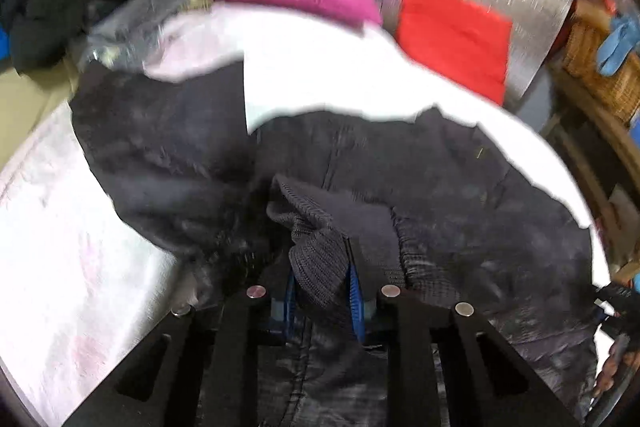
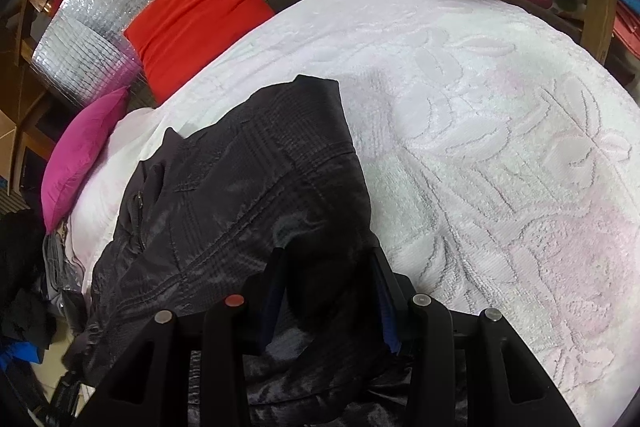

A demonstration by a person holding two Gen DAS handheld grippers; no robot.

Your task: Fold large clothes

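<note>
**White bedspread carries a dark jacket and cushions**

The bed (image 2: pixel 500 115) is covered by a white, tufted spread with a raised leaf pattern and faint pink patches. A dark, shiny quilted jacket (image 2: pixel 248 187) lies spread across its near side, one ribbed cuff (image 1: pixel 320 251) bunched up. A magenta cushion (image 2: pixel 80 155) rests at the far edge. A red cushion (image 2: pixel 192 15) sits just beyond, possibly off the bed against silver foil sheeting (image 2: pixel 120 7).
</note>
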